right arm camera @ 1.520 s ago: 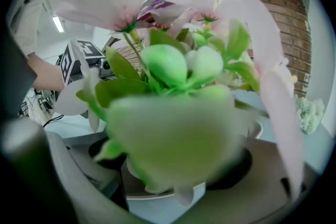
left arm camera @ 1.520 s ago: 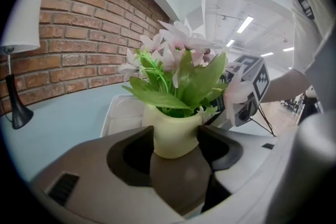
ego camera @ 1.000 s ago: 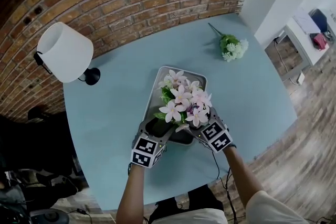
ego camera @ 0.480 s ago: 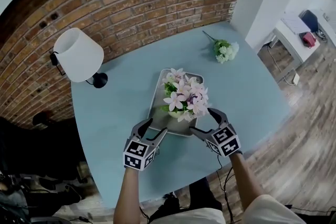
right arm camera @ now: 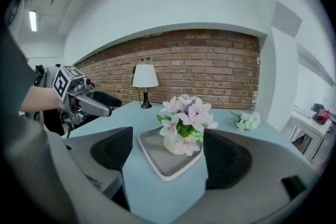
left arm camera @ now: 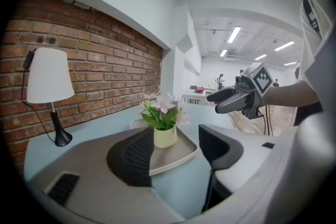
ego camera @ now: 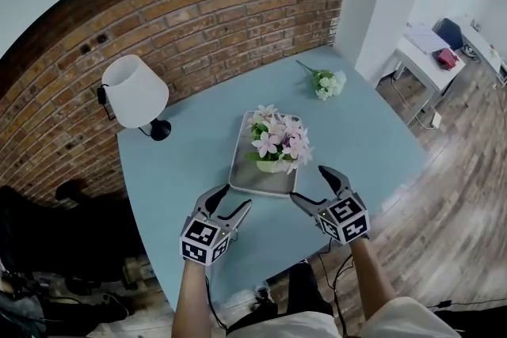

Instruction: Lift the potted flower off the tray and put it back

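The potted flower (ego camera: 277, 145), pink and white blooms in a small cream pot (left arm camera: 165, 136), stands upright on the grey tray (ego camera: 255, 180) in the middle of the blue table. My left gripper (ego camera: 230, 200) hangs open near the table's front edge, left of the tray's near end, holding nothing. To the right, my right gripper (ego camera: 312, 184) is open too, apart from the tray. In the right gripper view the flower (right arm camera: 186, 118) and tray (right arm camera: 157, 161) sit between the spread jaws, farther off. The left gripper view shows the pot beyond its wide jaws.
A white-shaded lamp (ego camera: 136, 92) stands at the table's back left by the brick wall. A loose white flower bunch (ego camera: 325, 81) lies at the back right. A white pillar (ego camera: 376, 4) rises past the table's right corner, with wooden floor (ego camera: 444, 202) beyond.
Both grippers have let go of the pot and drawn back toward me, jaws spread. The potted flower now stands free on the tray.
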{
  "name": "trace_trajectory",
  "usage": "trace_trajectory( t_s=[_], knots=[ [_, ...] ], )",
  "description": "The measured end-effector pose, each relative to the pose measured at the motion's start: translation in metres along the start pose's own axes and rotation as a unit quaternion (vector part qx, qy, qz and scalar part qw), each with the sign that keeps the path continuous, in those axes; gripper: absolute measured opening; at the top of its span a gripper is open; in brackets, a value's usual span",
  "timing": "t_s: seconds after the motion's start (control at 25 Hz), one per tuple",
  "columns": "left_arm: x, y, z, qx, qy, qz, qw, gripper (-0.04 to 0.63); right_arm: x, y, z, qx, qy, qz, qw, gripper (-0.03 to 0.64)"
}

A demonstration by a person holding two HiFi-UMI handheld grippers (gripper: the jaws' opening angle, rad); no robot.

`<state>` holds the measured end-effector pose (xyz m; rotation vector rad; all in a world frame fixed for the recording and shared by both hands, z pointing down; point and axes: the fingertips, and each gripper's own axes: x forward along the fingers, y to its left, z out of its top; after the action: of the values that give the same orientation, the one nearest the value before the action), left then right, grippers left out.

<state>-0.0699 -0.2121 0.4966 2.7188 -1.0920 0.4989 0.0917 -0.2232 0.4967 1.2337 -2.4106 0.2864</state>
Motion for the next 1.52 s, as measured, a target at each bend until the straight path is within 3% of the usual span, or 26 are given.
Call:
trace_trajectory(
  t_s=[0.48,0.68,1.0,1.28,1.44,1.52],
  knots=[
    [-0.081,-0.034,0.043,0.041,-0.06,-0.021,0.9971,0.272,-0.079,0.058,0.044,-0.014,-0.042,-0.022,0.999,0.411],
    [-0.104,-0.053,0.055,0.065,-0.075,-0.028,0.9947,0.218,-0.112,0.07,0.047,-0.014,-0.049,-0.047,0.998,0.376],
    [-0.133,-0.074,0.081,0.093,-0.095,-0.002,0.9911,0.16,-0.157,0.083,0.058,-0.013,-0.064,-0.08,0.995,0.331],
    [-0.157,-0.081,0.107,0.097,-0.12,0.017,0.9879,0.125,-0.187,0.086,0.078,-0.002,-0.101,-0.097,0.99,0.211],
    [-0.164,-0.079,0.121,0.096,-0.129,0.035,0.9864,0.023,-0.195,0.092,0.094,0.003,-0.124,-0.088,0.988,0.132],
    [-0.164,-0.081,0.125,0.103,-0.128,0.038,0.9857,0.023,-0.196,0.097,0.1,-0.001,-0.13,-0.08,0.988,0.096]
  ],
)
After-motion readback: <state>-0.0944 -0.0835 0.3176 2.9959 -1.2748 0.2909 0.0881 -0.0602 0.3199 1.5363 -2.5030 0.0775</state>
